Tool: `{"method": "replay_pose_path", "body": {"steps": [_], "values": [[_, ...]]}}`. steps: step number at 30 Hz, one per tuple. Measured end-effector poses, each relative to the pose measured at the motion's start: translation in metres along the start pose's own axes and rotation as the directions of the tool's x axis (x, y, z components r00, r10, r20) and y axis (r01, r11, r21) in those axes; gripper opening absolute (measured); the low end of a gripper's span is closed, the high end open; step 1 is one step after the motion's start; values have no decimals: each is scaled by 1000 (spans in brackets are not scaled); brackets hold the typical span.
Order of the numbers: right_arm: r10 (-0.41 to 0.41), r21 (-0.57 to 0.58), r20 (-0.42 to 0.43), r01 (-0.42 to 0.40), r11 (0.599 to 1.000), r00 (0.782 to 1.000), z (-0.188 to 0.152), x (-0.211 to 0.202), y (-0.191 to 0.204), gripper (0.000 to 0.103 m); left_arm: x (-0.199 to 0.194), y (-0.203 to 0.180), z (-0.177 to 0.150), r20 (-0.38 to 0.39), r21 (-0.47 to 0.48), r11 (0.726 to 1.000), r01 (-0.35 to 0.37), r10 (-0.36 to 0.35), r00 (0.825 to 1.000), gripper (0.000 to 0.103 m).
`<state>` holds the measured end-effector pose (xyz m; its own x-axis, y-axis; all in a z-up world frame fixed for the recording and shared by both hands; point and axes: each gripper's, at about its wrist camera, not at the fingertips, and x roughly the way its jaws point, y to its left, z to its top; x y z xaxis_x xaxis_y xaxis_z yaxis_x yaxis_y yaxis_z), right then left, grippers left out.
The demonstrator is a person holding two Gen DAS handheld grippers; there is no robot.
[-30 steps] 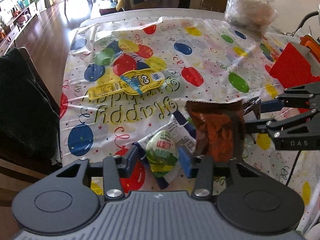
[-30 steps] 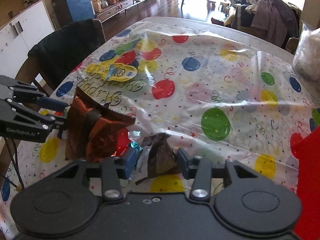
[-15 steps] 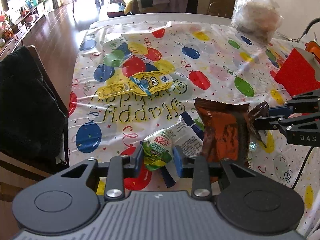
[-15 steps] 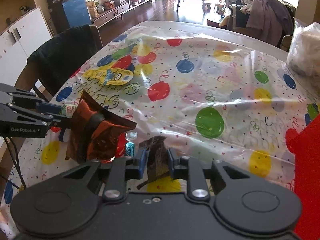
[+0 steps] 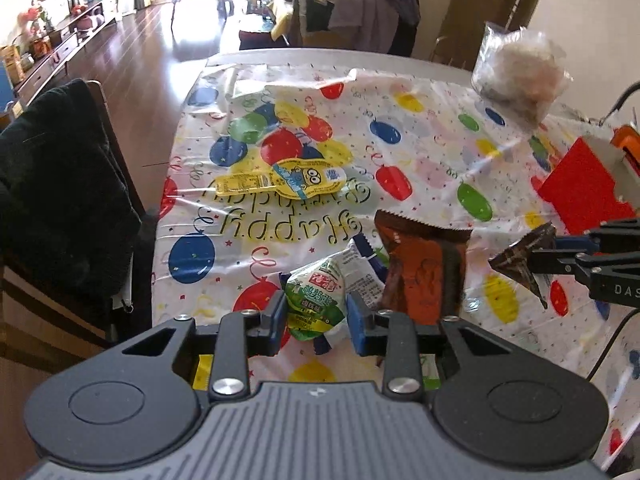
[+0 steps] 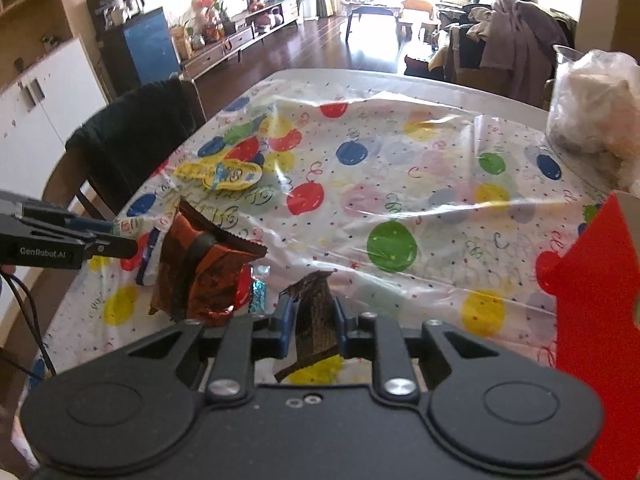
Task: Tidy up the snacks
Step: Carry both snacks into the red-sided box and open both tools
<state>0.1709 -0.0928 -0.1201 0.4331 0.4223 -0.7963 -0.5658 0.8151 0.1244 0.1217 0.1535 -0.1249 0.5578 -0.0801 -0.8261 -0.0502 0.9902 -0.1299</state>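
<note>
Claw on the left [image 5: 316, 322] clamped on green-white snack pouch [image 5: 316, 300], raised above bench [image 5: 424, 160]; right claw [image 6: 311, 326] pinching dark brown wrapper [image 6: 316, 320], beside orange-brown packet [image 6: 204, 276].

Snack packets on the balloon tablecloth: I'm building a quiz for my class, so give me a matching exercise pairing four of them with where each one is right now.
Things:
1. green packet
2. small dark wrapper
3. yellow cartoon packet
4. orange-brown bag

Places:
A. lying flat on the tablecloth, far from both grippers
B. pinched in the right gripper
C. standing on the table between the two grippers, held by neither
D. pinched in the left gripper

Pairs: 1-D, 2-B, 3-A, 4-C
</note>
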Motion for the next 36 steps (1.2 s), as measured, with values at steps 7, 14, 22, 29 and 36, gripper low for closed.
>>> {"method": "replay_pose_path", "body": {"steps": [7,14,22,29,36], "values": [[18,34,54,-20,999,998,0,-43,-15,19,-36,-24,4,43,-21,1000,4,-3,999,32],[15,61,108,-22,998,994,-5,-86,-42,20,-62,-73,12,83,-10,1000,22,-21,996,32],[-21,96,143,7,995,990,-18,-126,-88,20,-77,-149,24,120,45,997,57,-62,991,32],[-59,131,173,36,991,983,-31,-155,-134,19,-71,-222,36,124,91,991,101,-112,986,32],[-117,165,196,85,983,974,-44,-177,-183,19,-54,-293,49,112,158,979,128,-147,983,32]]}}
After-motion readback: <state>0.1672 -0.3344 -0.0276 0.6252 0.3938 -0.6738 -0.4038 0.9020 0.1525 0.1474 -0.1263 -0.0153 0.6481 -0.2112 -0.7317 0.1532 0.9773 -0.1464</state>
